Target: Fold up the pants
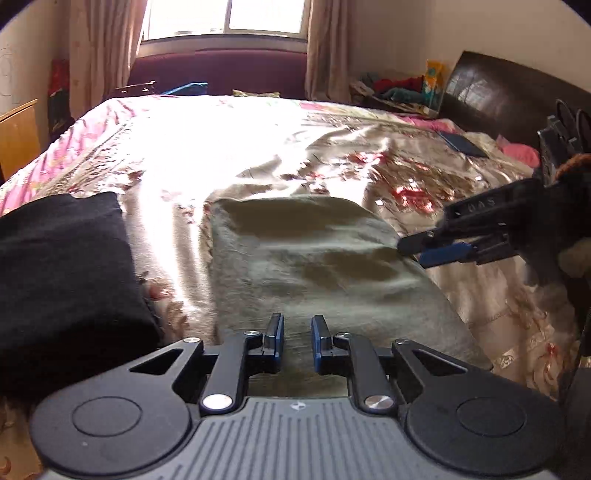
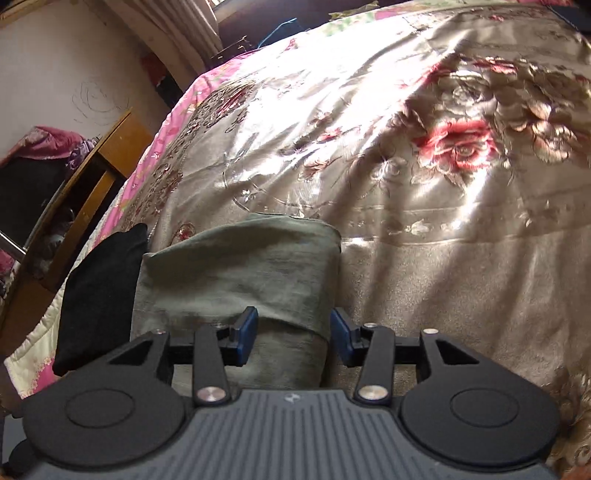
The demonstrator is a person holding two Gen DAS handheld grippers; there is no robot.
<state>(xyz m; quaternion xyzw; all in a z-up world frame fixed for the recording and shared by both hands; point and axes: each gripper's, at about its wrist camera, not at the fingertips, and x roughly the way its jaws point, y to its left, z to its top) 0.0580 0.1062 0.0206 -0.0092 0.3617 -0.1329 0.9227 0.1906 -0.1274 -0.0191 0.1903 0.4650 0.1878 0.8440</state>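
Folded pants [image 1: 317, 258] lie on the bed [image 1: 258, 147], roughly mid-bed in the left wrist view. Dark folded cloth [image 1: 62, 266] sits on the bed just left of the pants, small gap between. Left gripper [image 1: 297, 339] at the pants' near edge. Right gripper [image 1: 424, 249] comes in from the right, tips at the pants' right edge. Headboard [image 1: 509, 96] far right, window [image 1: 225, 16] behind the bed, cabinet [image 1: 18, 136] left of it.
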